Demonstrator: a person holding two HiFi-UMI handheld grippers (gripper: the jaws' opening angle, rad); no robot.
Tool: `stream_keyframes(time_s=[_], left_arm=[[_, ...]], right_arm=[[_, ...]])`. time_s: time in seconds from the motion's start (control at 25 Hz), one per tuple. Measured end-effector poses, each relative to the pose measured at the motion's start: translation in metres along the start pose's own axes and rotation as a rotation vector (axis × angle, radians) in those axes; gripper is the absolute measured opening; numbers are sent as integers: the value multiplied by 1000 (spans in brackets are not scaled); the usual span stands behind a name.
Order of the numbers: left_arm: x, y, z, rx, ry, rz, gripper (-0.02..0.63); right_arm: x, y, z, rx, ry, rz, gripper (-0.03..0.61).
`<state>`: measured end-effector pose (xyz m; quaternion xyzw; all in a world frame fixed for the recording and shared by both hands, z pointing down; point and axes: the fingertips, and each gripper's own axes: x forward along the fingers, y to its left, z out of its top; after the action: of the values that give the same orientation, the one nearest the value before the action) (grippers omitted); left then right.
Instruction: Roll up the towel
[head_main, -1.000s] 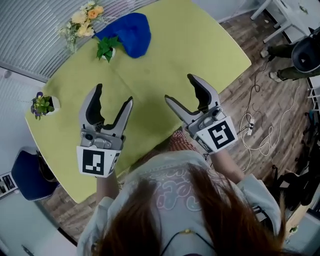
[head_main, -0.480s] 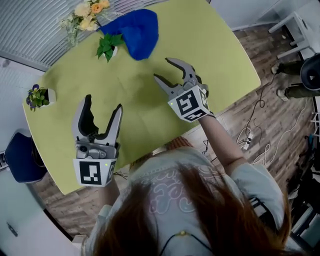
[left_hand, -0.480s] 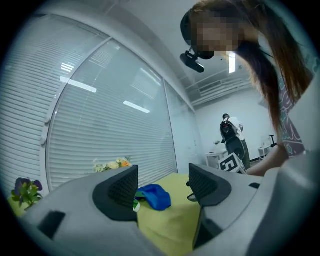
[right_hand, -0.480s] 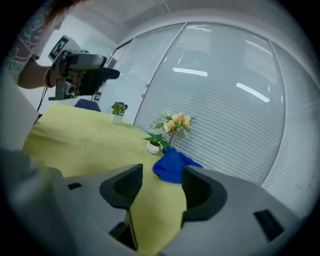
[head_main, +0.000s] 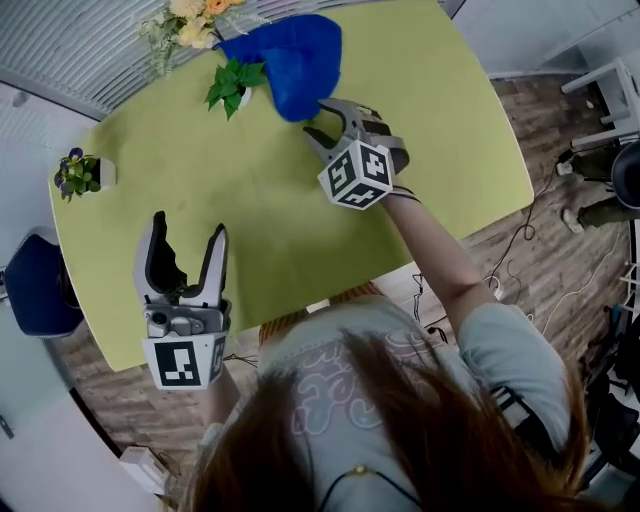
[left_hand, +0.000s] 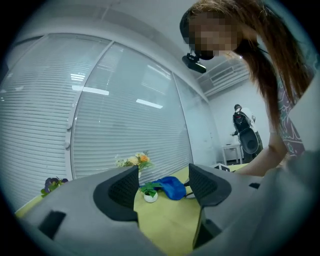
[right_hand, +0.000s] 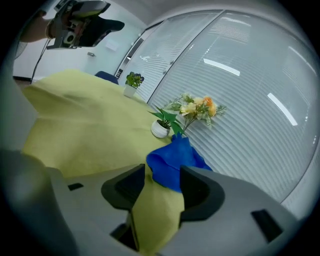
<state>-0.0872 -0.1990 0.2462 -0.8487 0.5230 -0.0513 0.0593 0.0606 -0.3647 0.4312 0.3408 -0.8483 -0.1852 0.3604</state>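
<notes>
One blue cloth towel (head_main: 290, 60) lies in a crumpled heap at the far edge of the one yellow-green tabletop (head_main: 450, 120), not rolled. The right claw (head_main: 322, 122) is at the towel's near edge. In the right gripper view the blue folds (right_hand: 175, 160) sit just beyond the tips of this claw (right_hand: 161, 180) and lean toward its right jaw. Its jaws stand partly apart and have just been closing. Only bare tabletop shows between the pads, which press on nothing.

There are two claws. The left claw (head_main: 187, 232) hovers at the near left part of the tabletop, well apart from the towel. Its jaws are spread wide and empty. In its own view the towel (left_hand: 170, 187) shows far off, framed between the jaws (left_hand: 162, 185).

There are two pots. A small white pot of green leaves (head_main: 235, 85) stands just beside the towel's left side. A small white pot of purple flowers (head_main: 85, 172) stands at the tabletop's left edge. One bunch of cream and orange flowers (head_main: 195, 15) sits at the far edge, left of the towel.
</notes>
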Motion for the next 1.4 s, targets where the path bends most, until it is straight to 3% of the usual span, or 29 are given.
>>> stream_keyframes(time_s=[0.16, 0.44, 0.88, 1.24, 1.4], left_arm=[[0, -2, 6, -17, -25, 20, 302], [-3, 3, -8, -3, 29, 50, 302], [15, -15, 0, -2, 9, 4, 302], [48, -72, 11, 40, -20, -147, 302], [68, -105, 4, 68, 17, -242, 302]], right_arm=[[12, -1, -1, -25, 29, 40, 208], [20, -3, -14, -41, 90, 67, 17], [-54, -10, -32, 43, 73, 2, 12], [-142, 20, -74, 61, 93, 33, 12], [-175, 30, -92, 78, 108, 58, 12]])
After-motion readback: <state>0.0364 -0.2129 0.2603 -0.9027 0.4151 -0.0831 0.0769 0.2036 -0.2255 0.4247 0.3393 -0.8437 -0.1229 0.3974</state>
